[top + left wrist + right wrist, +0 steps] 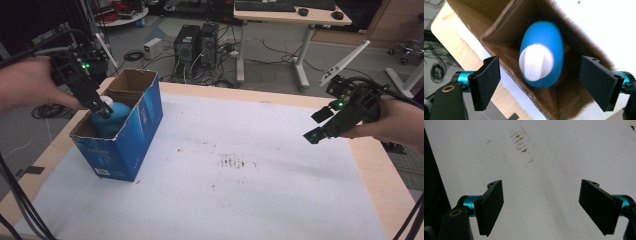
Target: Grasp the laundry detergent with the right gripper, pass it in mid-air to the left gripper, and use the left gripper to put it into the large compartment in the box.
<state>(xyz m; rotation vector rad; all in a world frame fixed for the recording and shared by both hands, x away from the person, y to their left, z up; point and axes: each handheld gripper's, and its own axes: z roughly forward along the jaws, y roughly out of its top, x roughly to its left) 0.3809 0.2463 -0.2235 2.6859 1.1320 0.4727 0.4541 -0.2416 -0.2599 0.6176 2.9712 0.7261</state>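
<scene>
A blue bottle (109, 121) with a white cap (106, 101) stands inside an open blue cardboard box (135, 135) at the table's left. My left gripper (102, 111) hangs just above the cap, pointing down into the box. In the left gripper view the bottle (548, 41) with its cap (536, 62) lies below the left gripper (541, 82), whose jaws stand wide apart and clear of it. My right gripper (320, 125) hovers over the right side of the white sheet, open. In the right gripper view the right gripper (541, 206) has nothing between its jaws.
A white sheet (225, 200) with dark smudges (231, 161) covers the wooden table (372, 165). The box's brown flaps (131, 80) stand open at its far end. Behind the table are computer towers (196, 44) and a desk (290, 17).
</scene>
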